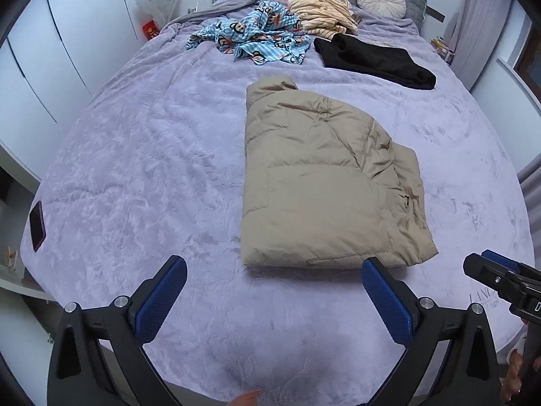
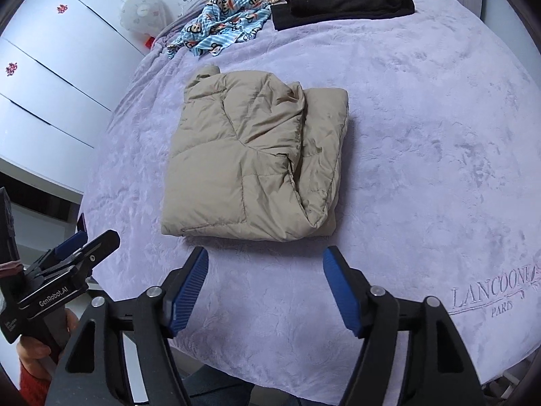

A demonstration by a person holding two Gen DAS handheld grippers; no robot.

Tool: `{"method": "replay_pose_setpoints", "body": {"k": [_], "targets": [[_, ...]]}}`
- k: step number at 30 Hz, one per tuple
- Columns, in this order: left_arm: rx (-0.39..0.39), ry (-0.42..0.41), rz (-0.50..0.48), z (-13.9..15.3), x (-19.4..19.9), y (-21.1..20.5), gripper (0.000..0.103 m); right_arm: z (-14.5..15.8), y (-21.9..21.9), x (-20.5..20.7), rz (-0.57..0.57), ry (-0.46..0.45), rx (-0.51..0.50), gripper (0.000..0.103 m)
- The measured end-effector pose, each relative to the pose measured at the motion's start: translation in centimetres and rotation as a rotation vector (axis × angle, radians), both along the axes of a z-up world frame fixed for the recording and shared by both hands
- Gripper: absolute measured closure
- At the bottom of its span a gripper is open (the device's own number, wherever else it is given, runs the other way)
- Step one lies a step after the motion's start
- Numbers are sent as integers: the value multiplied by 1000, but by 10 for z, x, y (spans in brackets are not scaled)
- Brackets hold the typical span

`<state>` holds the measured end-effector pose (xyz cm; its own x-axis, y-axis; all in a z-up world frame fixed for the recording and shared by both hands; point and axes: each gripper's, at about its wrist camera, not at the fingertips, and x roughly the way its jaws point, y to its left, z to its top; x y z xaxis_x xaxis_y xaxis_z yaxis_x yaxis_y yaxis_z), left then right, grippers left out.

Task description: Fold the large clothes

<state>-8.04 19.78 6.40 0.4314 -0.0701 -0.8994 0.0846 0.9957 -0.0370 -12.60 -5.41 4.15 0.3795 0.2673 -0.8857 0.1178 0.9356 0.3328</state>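
Bed [image 1: 135,155], lilac blanket; white wardrobes [image 1: 40,67] alongside. Folded jacket [image 1: 324,182] just beyond both claws, left [image 1: 274,277], right [image 2: 265,264], gaping, empty.

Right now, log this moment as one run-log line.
stage: fold done | beige puffer jacket: folded on purple bedspread | left gripper: open, empty | right gripper: open, empty | both clear of jacket
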Motion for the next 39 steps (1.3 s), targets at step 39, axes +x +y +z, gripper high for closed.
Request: {"method": "replay_pose_setpoints", "body": {"k": [39], "targets": [[18,-76,16,47,33,41,0,64,65,27,-156,-141,-245,0]]}}
